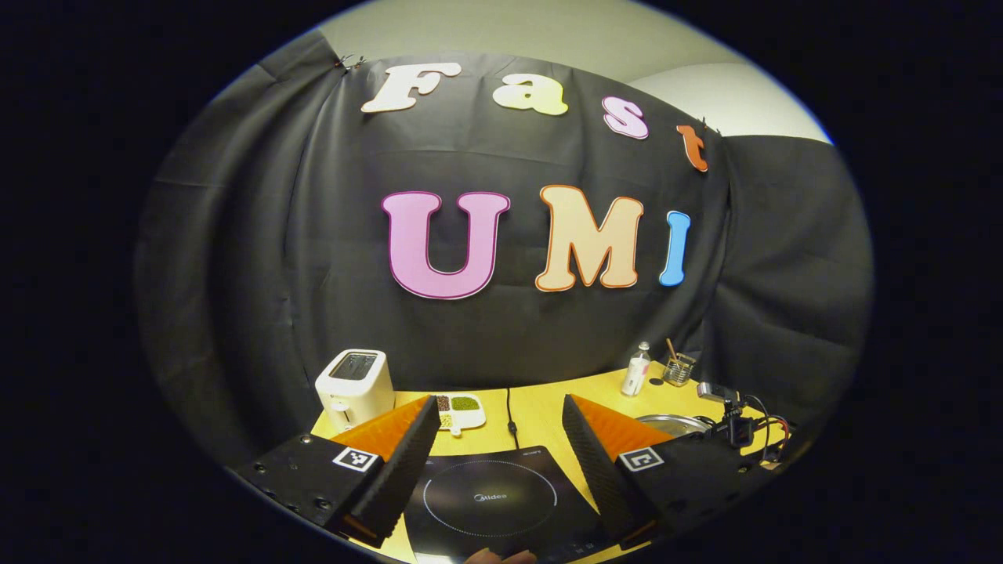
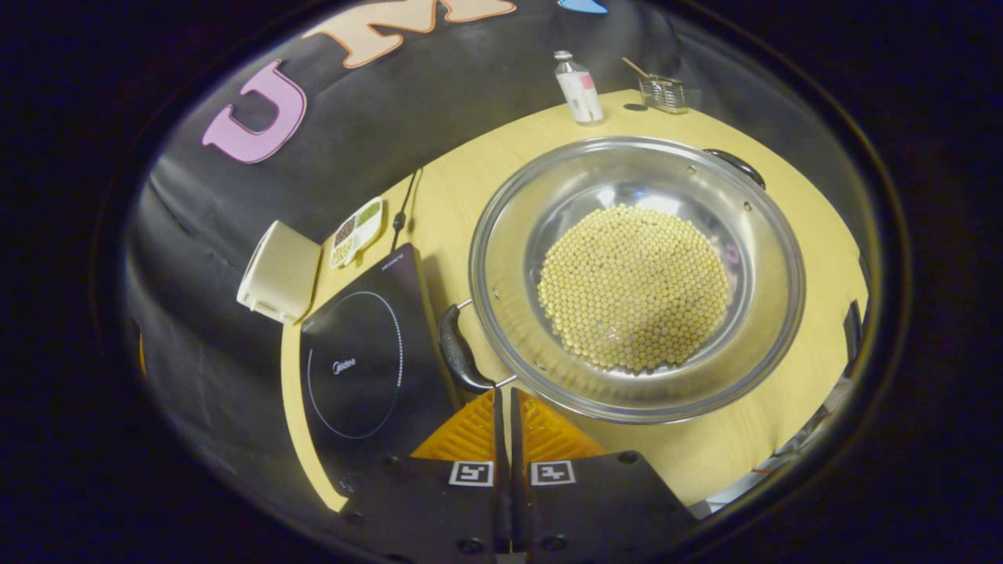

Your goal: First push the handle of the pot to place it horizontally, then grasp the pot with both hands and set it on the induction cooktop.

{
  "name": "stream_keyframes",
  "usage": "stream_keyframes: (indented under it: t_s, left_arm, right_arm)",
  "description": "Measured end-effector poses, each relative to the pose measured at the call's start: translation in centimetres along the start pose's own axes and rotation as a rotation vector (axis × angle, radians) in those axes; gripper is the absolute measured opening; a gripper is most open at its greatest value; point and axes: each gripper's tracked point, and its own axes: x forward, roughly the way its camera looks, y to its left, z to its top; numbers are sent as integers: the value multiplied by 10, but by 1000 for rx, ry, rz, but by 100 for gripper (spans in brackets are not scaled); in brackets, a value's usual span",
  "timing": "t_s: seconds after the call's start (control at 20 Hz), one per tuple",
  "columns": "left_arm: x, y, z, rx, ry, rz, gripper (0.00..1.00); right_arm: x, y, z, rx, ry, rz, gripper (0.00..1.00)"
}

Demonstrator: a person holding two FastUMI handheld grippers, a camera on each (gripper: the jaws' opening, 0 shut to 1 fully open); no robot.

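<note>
A wide steel pot (image 2: 501, 235) full of yellow beans (image 2: 633, 286) stands on the yellow table, right of the black induction cooktop (image 2: 364, 360). One black handle (image 2: 461, 352) points toward the cooktop, and the other (image 2: 736, 163) sits on the far rim. My right gripper (image 2: 502, 395) is shut with nothing between its fingers; its tips lie just beside the near handle's end, and I cannot tell if they touch. In the left gripper view, my left gripper (image 1: 500, 403) hangs open above the cooktop (image 1: 490, 497). A sliver of the pot's rim (image 1: 672, 424) shows to its right.
A white toaster (image 1: 354, 384) and a small dish of beans (image 1: 458, 407) stand behind the cooktop, whose cord (image 1: 509, 411) runs back to the wall. A bottle (image 2: 578, 86) and a glass (image 2: 662, 90) stand behind the pot. Cables (image 1: 744, 427) lie at the table's right edge.
</note>
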Motion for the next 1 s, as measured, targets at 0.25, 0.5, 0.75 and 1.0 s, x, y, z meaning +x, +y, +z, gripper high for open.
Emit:
stream_keyframes:
  t_s: [0.25, 0.5, 0.75, 1.0]
  left_arm:
    - [0, -22, -7, -13, 29, -38, 95]
    - [4, -50, -20, 37, 79, -73, 92]
    - [10, -101, -50, -56, 183, -97, 94]
    - [21, -143, -70, -91, 257, -50, 93]
  right_arm:
    - [-37, -5, 25, -26, -73, 73, 0]
    - [-66, -44, 73, -195, -210, 30, 3]
    - [-88, -95, 140, -337, -347, -55, 6]
    - [-91, -145, 175, -422, -361, -88, 22]
